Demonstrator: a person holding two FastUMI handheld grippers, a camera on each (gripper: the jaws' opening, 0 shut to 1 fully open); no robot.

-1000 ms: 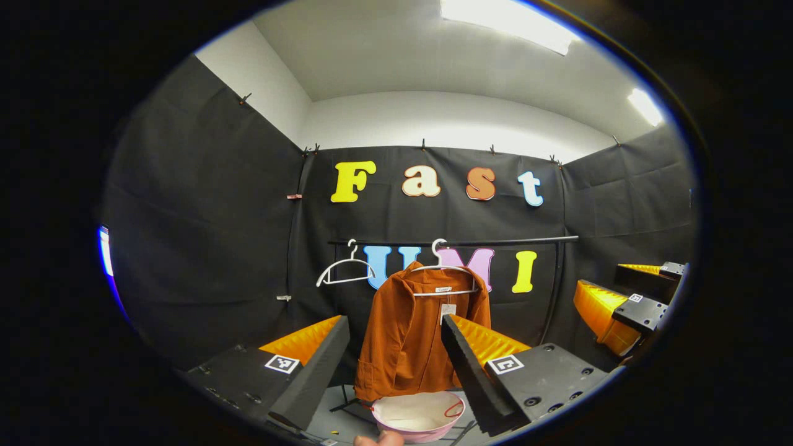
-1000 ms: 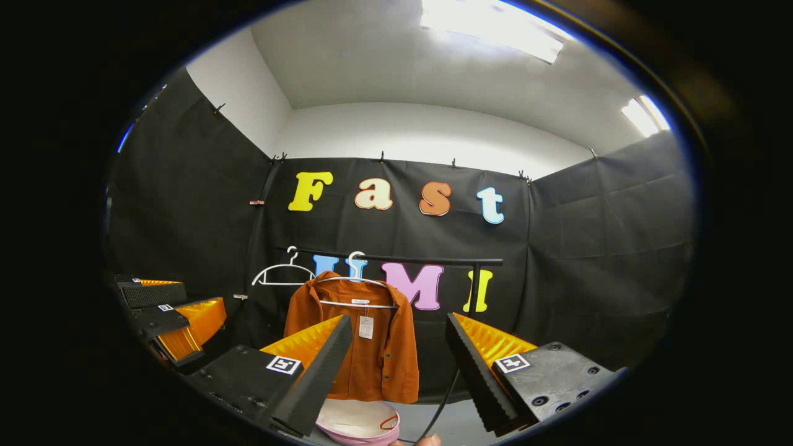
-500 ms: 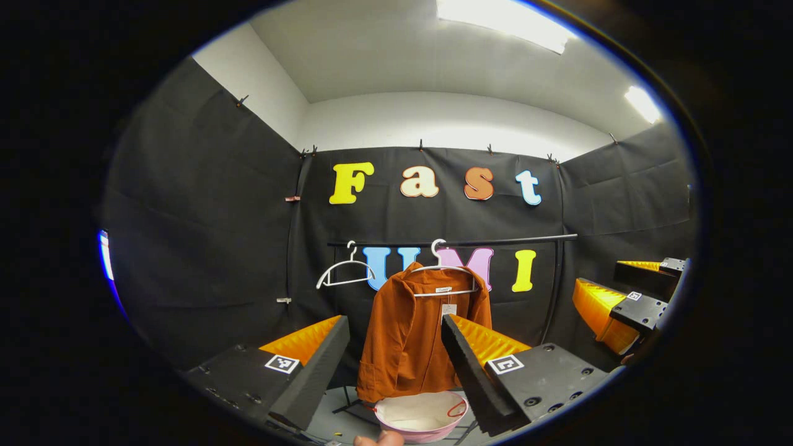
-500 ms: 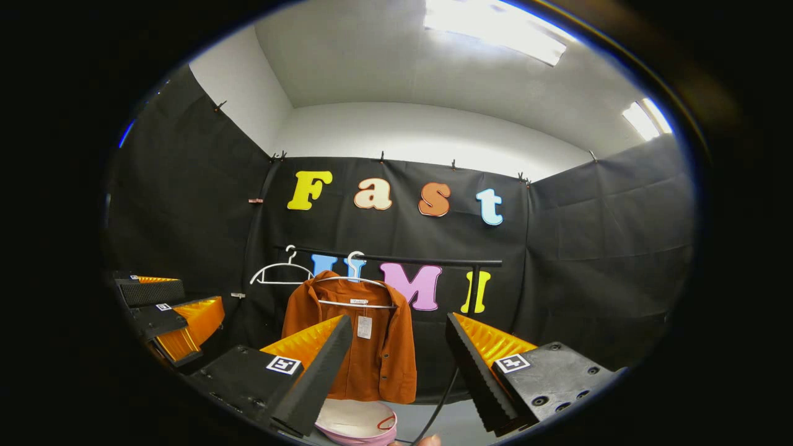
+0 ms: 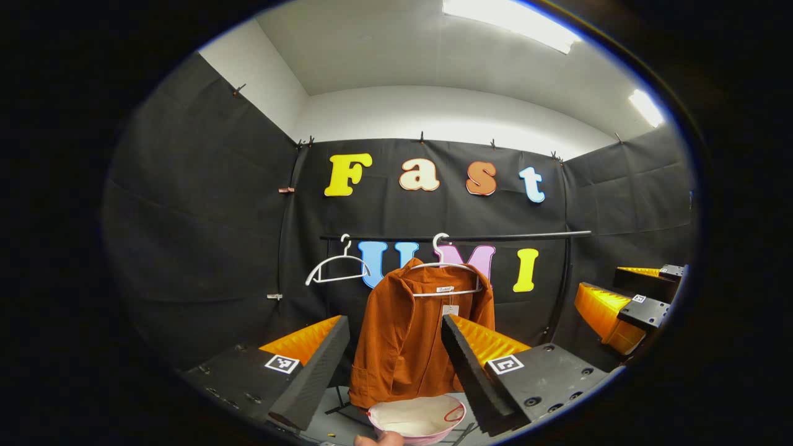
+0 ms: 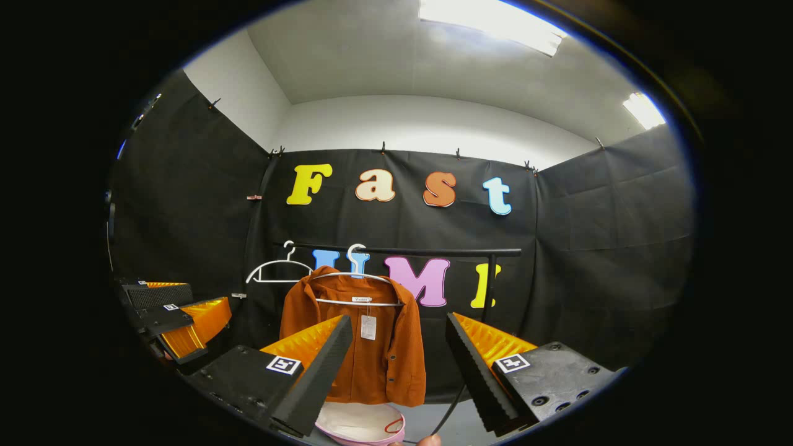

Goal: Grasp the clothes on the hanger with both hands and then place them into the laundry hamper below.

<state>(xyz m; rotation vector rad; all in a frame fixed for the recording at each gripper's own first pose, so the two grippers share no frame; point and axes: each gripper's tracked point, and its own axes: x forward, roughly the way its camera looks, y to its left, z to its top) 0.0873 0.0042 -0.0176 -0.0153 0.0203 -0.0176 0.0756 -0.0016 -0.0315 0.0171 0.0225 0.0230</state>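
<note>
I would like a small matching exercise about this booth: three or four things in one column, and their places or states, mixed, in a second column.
Things:
1. jacket
2. empty hanger
3. hamper
4. left hand-held gripper

Places or states:
A. on the floor under the jacket
B. open, holding nothing
C. bare on the rail
D. hanging on a white hanger

Pairs: 1-D, 2-C, 3-A, 4-B

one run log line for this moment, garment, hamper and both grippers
phase: approach | orange jacket: on white hanger, ungrasped | hamper: below jacket | left hand-held gripper: open, short of jacket | right hand-held gripper: open, short of jacket
</note>
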